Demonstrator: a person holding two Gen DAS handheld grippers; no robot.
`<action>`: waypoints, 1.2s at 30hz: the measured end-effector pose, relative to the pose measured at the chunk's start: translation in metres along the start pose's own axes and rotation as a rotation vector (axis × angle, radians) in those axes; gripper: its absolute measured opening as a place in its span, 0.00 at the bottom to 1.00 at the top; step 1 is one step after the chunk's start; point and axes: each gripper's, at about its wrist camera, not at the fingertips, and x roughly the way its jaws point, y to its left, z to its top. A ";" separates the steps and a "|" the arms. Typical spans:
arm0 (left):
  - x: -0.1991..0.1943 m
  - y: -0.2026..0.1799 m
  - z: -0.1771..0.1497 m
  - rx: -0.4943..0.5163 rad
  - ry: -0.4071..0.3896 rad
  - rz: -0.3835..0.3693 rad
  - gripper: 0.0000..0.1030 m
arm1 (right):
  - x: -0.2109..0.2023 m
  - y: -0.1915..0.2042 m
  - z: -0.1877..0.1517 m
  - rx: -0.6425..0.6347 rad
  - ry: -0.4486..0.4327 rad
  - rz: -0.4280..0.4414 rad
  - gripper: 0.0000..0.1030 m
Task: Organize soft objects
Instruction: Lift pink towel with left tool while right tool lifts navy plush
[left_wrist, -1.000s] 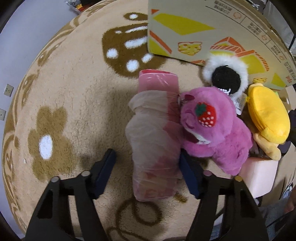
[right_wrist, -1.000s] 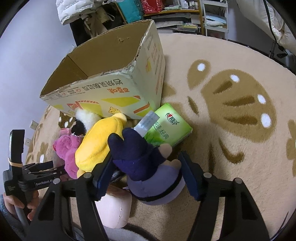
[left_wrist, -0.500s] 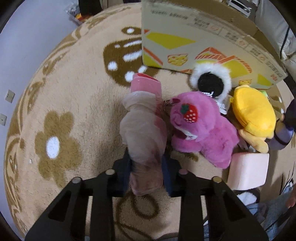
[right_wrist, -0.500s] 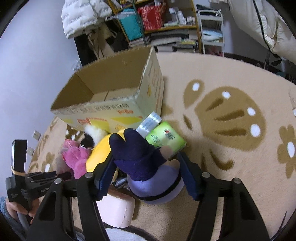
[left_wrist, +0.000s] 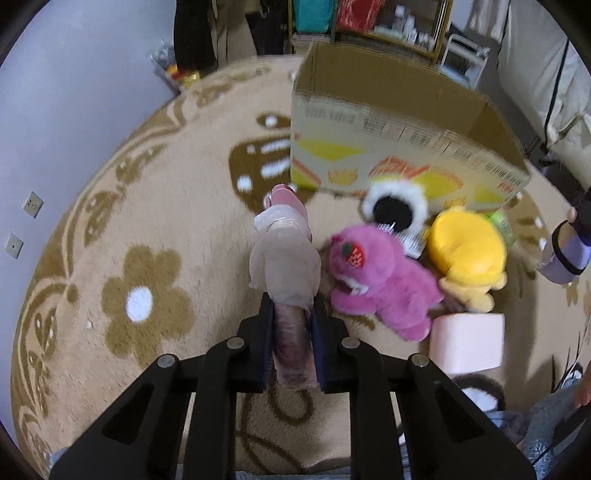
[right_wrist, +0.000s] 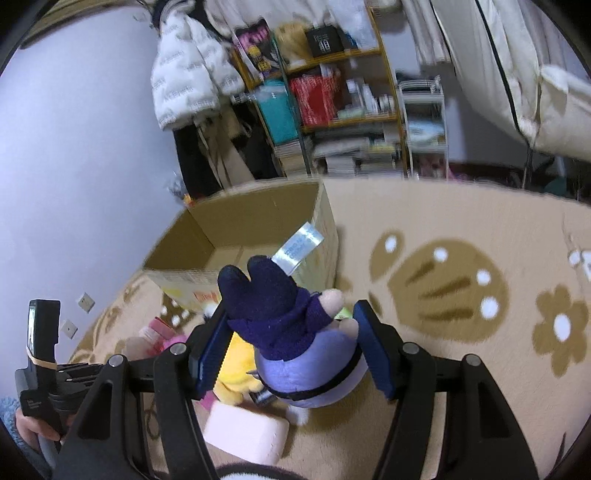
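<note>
Floor: a beige rug (left_wrist: 177, 229) with brown flower and paw shapes and white dots; it runs up to a pale wall at the left.
Box: an open cardboard box (left_wrist: 399, 147) stands on the rug beyond the toys, its printed side with yellow and orange shapes facing the toys; in the right wrist view its inside looks bare as far as it can be seen.
Toy pile: a magenta plush bear (left_wrist: 380, 277) with a strawberry on its head lies just right of the left tongs; behind it a black ball with a white fur rim (left_wrist: 395, 206), beside it a yellow plush (left_wrist: 465, 251), and in front a pale pink block (left_wrist: 467, 343).
Background: a shelf (right_wrist: 332, 99) crammed with books and bags, and a white puffer jacket (right_wrist: 188, 81) hanging at the wall.
Left gripper (left_wrist: 293, 332): clamped tight on the near end of a pink pack in a cloudy plastic wrap (left_wrist: 284, 266), which sticks out ahead of the fingers, close against the bear.
Right gripper (right_wrist: 291, 349): jaws pressed on both flanks of a plush doll (right_wrist: 295, 332), dark navy top, lilac body with a black band, pale paws and a silver tag; it is carried above the yellow plush, with the box beyond.
Person: a hand (right_wrist: 31, 430) at the lower left grips the other tool's handle.
</note>
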 end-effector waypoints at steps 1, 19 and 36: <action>-0.002 0.002 0.005 0.006 -0.027 -0.005 0.16 | -0.004 0.002 0.001 -0.011 -0.021 0.003 0.67; -0.091 -0.003 0.029 0.027 -0.457 0.046 0.16 | -0.034 0.035 0.026 -0.172 -0.199 0.028 0.67; -0.106 -0.026 0.066 0.138 -0.589 0.057 0.16 | -0.018 0.052 0.064 -0.265 -0.280 0.057 0.67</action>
